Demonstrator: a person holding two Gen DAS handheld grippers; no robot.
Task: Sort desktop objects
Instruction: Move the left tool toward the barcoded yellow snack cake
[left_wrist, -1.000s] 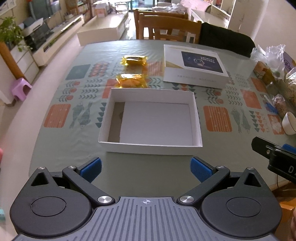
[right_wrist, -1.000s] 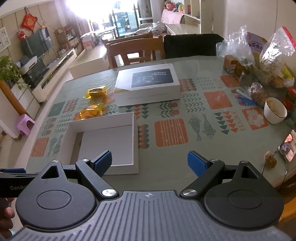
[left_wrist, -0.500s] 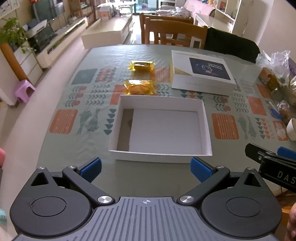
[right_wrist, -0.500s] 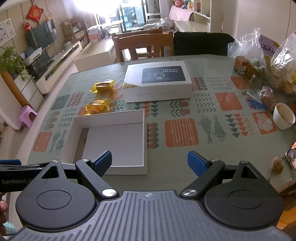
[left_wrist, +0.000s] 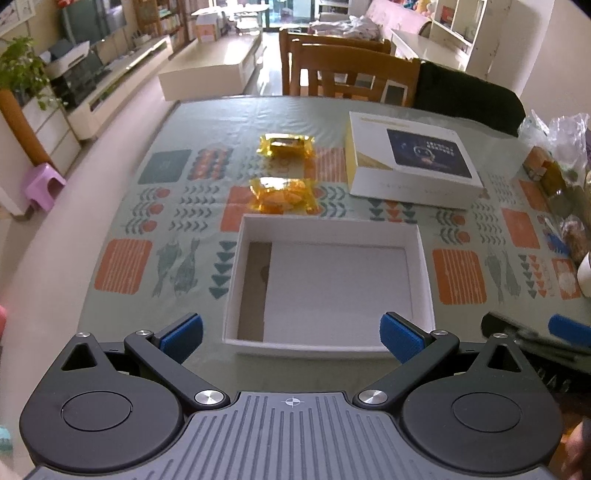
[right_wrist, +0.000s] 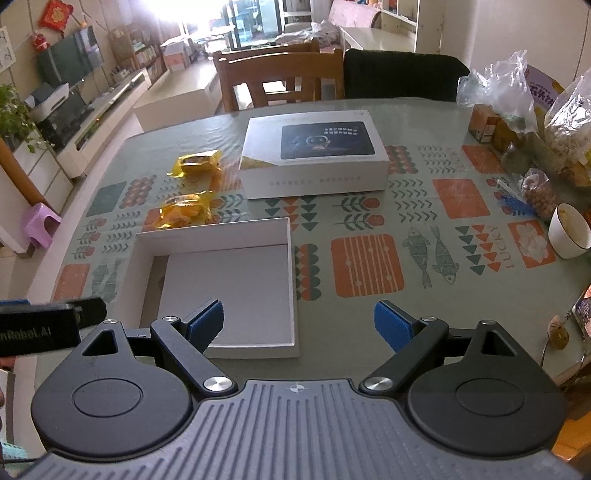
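Both grippers hover with jaws spread wide and empty: the left gripper (left_wrist: 291, 334) over the near rim of an open white box (left_wrist: 236, 280), the right gripper (right_wrist: 299, 321) beside it. Two yellow snack packets (left_wrist: 282, 194) (left_wrist: 286, 145) lie at the box's 12 o'clock; a closed printed box (right_wrist: 314, 158) sits toward 1 o'clock.

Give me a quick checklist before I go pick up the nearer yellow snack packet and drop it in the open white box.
1. Left gripper open and holding nothing: ok.
2. Right gripper open and holding nothing: ok.
3. Open white box has room inside: ok.
4. Nearer snack packet uncovered, just beyond the box's far wall: ok.
5. Farther snack packet apart from the nearer one: ok.
6. Closed white box out of the reach path: ok.
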